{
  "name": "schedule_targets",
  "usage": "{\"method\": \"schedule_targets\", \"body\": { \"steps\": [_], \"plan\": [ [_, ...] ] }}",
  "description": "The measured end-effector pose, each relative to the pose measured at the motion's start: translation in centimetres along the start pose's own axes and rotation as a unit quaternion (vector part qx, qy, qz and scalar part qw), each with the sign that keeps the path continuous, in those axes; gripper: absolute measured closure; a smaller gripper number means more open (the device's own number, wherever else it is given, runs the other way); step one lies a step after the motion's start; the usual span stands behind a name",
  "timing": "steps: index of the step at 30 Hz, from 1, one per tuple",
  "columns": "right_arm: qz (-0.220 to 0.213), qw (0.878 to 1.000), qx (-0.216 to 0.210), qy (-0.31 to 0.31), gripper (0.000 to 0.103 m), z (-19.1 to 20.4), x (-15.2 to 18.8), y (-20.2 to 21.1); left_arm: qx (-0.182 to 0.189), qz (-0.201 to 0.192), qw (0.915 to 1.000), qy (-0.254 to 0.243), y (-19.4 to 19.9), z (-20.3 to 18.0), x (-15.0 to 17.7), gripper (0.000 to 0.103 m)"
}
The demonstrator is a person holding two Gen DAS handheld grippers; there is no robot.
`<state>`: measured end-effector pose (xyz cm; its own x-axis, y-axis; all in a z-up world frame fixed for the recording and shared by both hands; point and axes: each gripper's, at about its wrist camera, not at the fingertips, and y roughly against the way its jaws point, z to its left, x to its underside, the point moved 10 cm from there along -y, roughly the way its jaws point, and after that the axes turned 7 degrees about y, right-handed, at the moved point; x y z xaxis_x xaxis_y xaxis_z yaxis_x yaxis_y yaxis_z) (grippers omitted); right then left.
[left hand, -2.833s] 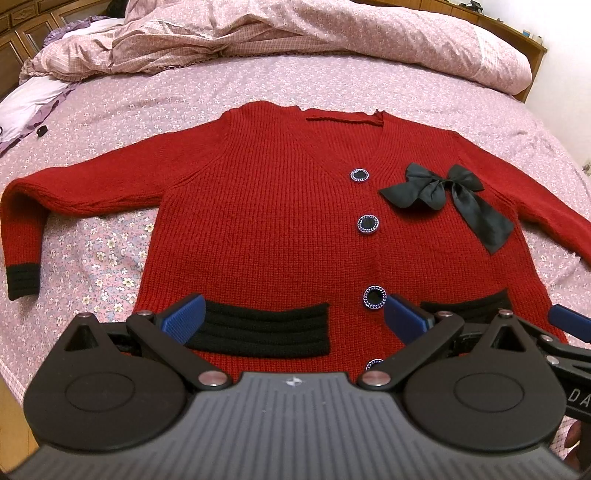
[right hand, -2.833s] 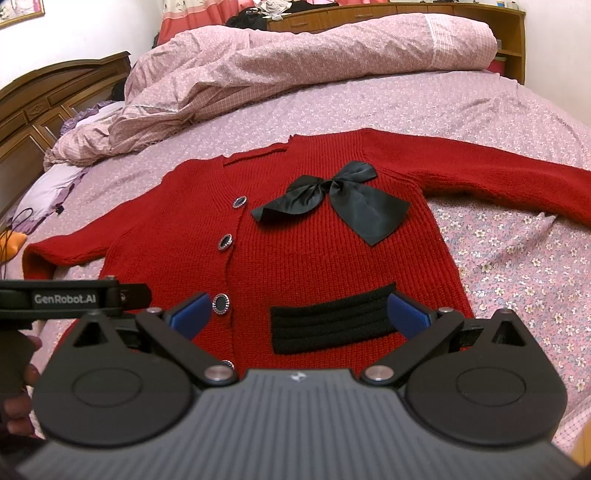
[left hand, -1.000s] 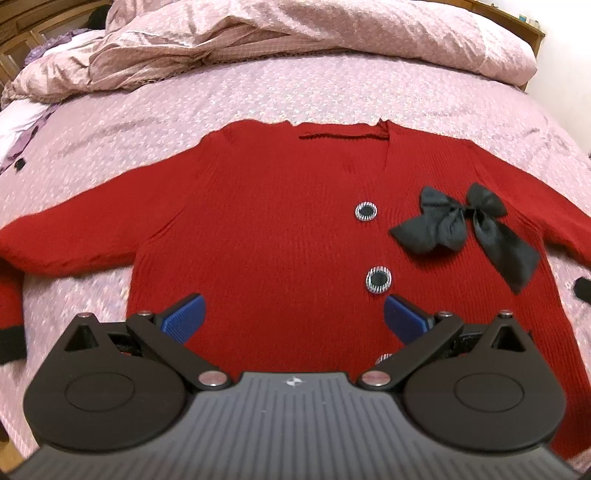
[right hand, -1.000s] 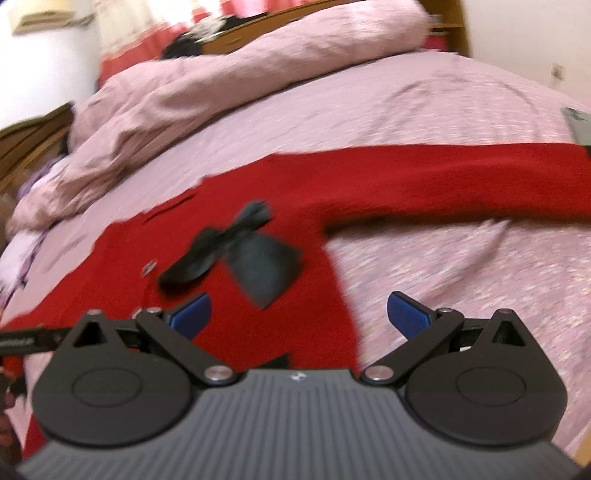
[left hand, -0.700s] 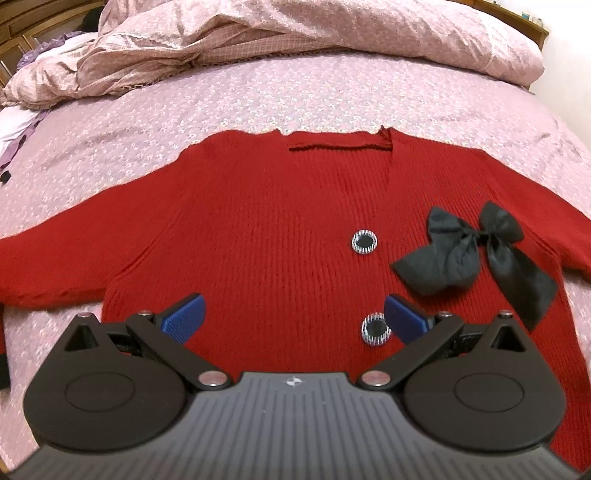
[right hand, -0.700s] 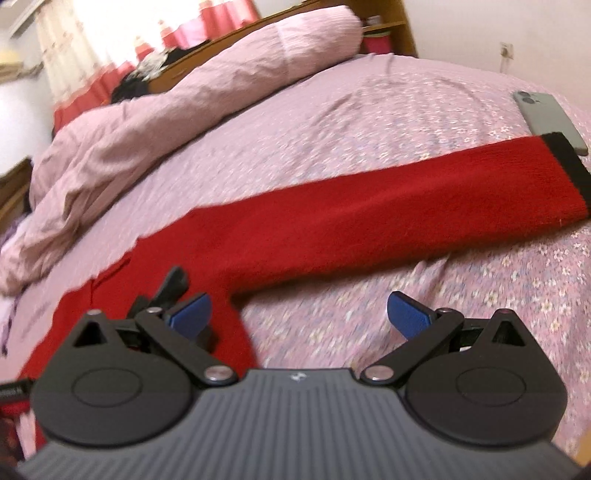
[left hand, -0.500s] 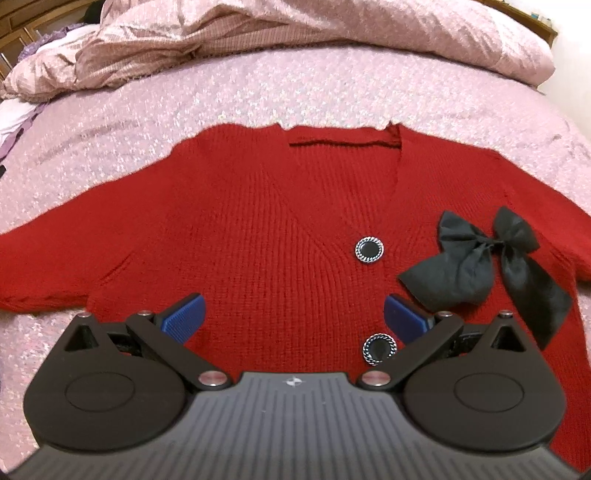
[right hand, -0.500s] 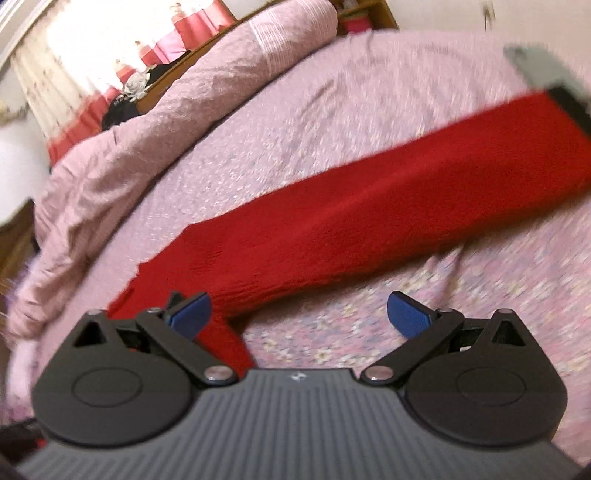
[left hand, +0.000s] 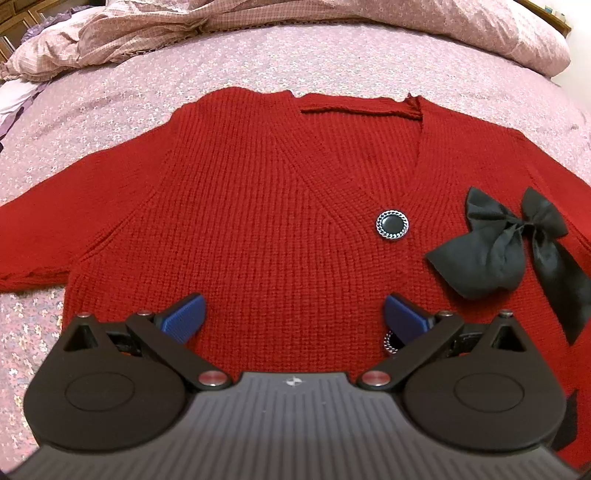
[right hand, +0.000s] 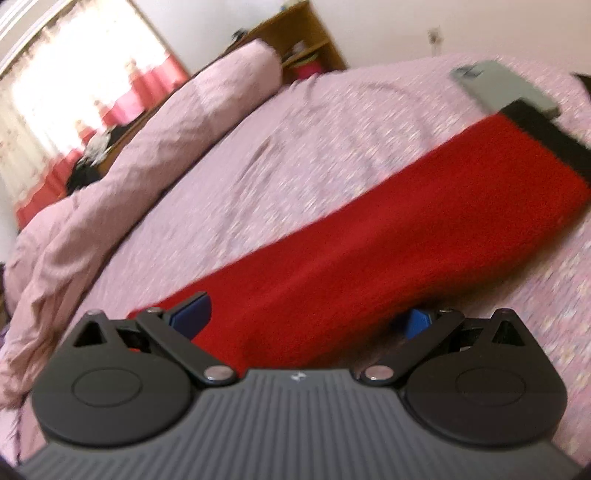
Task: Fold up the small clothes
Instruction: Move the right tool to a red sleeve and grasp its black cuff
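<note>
Red cardigan (left hand: 258, 206) lies flat and face up on the pink flowery bedsheet (left hand: 110, 88), with its arms spread out to the sides.

The left gripper (left hand: 293, 314) hangs over the front of the cardigan. Its jaws are wide apart and hold nothing. The red knit fills the gap between the two blue fingertips (left hand: 184, 317). A round black button (left hand: 392, 224) with a shiny rim sits just ahead of the right-hand jaw. Another button peeks out from behind that same jaw. A black bow (left hand: 495, 251) lies off to the right of the jaws. The neck of the cardigan is far ahead of them. A crumpled pink quilt (left hand: 184, 22) is heaped past that.

The right gripper (right hand: 306, 314) is low over one sleeve (right hand: 388, 251). Its jaws are spread wide too, and the sleeve runs between them and out ahead to the right. This view is blurry, so I cannot tell if the fingertips touch the sleeve. The black cuff (right hand: 546, 136) is at the far end, ahead and to the right. A grey phone (right hand: 502, 86) lies just past the cuff.
</note>
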<state>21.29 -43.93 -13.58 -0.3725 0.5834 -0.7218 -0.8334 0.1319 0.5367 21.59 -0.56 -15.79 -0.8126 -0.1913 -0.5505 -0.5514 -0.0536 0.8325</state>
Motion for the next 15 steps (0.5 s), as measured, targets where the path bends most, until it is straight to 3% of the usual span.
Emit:
{"method": "schedule_targets", "body": {
  "steps": [7,15],
  "plan": [
    [-0.031,0.999,0.031,-0.015,0.0,-3.6,-1.6,-0.3,0.003,0.004,1.0,0.005,-0.1,0.1,0.1,0.0],
    [-0.017,1.0,0.011,0.005,0.0,-3.8,-1.3,-0.4,0.004,-0.008,1.0,0.003,0.1,0.1,0.3,0.0]
  ]
}}
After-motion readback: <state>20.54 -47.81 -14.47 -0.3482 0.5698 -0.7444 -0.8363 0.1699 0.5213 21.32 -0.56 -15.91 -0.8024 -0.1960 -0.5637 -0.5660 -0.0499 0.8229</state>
